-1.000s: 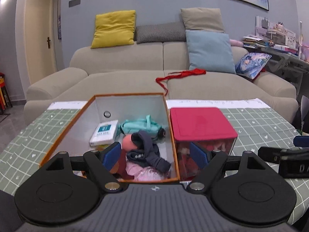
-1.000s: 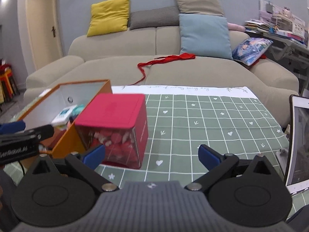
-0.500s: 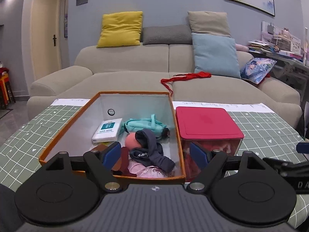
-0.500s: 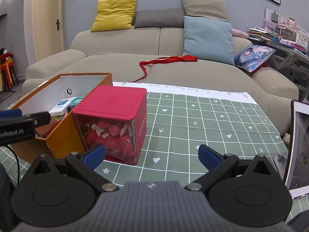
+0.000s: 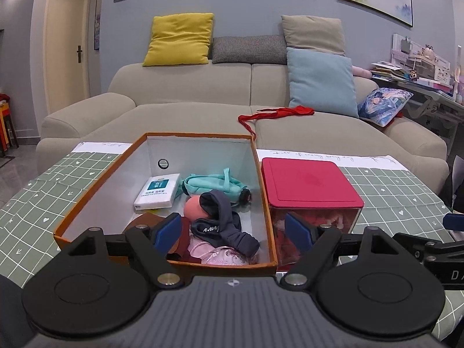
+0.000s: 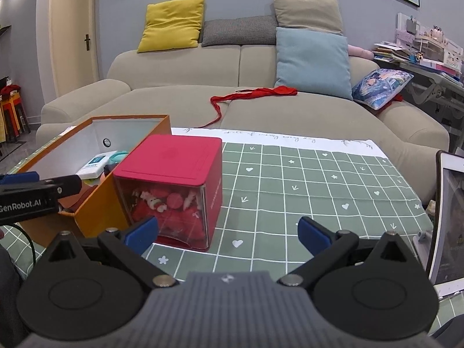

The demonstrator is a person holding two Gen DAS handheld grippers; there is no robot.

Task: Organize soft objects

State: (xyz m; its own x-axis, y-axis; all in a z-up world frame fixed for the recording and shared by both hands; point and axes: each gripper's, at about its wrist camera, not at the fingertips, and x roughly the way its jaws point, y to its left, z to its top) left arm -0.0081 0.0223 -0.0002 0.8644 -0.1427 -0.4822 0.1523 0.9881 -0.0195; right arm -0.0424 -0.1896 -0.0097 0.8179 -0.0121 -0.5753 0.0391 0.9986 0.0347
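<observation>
An open orange box (image 5: 92,203) on the green checked tablecloth holds soft things: a teal pouch (image 5: 214,184), a dark grey garment (image 5: 223,226), a pink ball (image 5: 194,207), pink cloth (image 5: 220,253) and a white packet (image 5: 158,188). A red-lidded clear box (image 5: 310,182) with red plush inside stands to its right. My left gripper (image 5: 233,230) is open and empty over the orange box's near end. My right gripper (image 6: 227,232) is open and empty above the cloth, right of the red box (image 6: 174,185). The orange box (image 6: 101,211) shows at its left.
A beige sofa (image 5: 203,92) stands behind the table with yellow (image 5: 178,39), grey and blue (image 5: 322,82) cushions and a red ribbon (image 5: 275,114). A tablet (image 6: 449,217) stands at the table's right edge. A cluttered desk (image 5: 420,87) is at far right.
Both grippers have pulled back and risen a little, so the boxes look slightly farther and lower. Both stay open and empty. Nothing on the table moved.
</observation>
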